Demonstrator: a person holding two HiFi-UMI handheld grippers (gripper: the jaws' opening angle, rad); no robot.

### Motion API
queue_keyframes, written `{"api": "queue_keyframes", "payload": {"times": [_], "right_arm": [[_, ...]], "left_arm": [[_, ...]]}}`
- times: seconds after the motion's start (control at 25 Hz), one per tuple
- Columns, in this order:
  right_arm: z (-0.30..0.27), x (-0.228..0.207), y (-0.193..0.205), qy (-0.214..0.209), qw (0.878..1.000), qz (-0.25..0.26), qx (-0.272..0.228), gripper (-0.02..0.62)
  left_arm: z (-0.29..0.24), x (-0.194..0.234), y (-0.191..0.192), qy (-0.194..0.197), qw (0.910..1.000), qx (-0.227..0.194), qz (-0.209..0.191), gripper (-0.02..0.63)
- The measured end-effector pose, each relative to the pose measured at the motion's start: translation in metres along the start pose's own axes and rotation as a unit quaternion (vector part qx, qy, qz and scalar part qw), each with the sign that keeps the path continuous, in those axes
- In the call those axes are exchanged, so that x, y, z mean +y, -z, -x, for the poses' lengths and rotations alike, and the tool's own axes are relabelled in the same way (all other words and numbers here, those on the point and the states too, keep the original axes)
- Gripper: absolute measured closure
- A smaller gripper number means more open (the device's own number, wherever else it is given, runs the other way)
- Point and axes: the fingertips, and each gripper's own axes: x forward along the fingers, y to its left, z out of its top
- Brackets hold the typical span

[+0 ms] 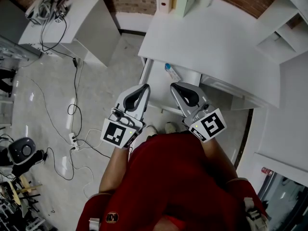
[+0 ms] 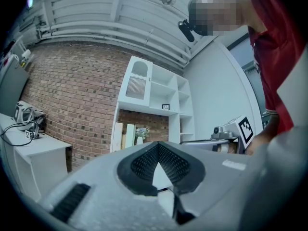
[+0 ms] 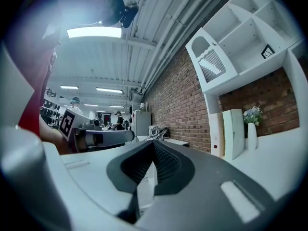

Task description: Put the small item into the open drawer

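In the head view, a small white item with a blue end (image 1: 172,72) lies on the white pulled-out drawer (image 1: 156,88) under the front edge of the white desk (image 1: 211,42). I cannot tell how deep in the drawer it sits. My left gripper (image 1: 143,88) and right gripper (image 1: 175,86) are held side by side close to the person's body, with their tips just short of the drawer. Both are shut with nothing between the jaws. The left gripper (image 2: 157,146) points at the brick wall and shelves. The right gripper (image 3: 153,143) has its dark pads closed together.
A second white desk (image 1: 82,18) with cables stands at the far left. Black cables and a power strip (image 1: 73,139) trail over the grey floor. White shelving (image 1: 284,32) rises at the right. Books and a vase (image 3: 251,129) stand on the desk. The person's feet (image 1: 151,129) are below the drawer.
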Motion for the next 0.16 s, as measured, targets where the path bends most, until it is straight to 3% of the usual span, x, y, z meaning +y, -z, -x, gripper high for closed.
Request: {"api": "queue_keyframes", "payload": {"times": [0.16], "right_arm": [[-0.0022,-0.0021,0.0026,0.0,1.0,0.0,0.002,0.584]], "left_arm": [[-0.0007,0.004,0.0014,-0.002,1.0,0.0,0.0,0.606]]}}
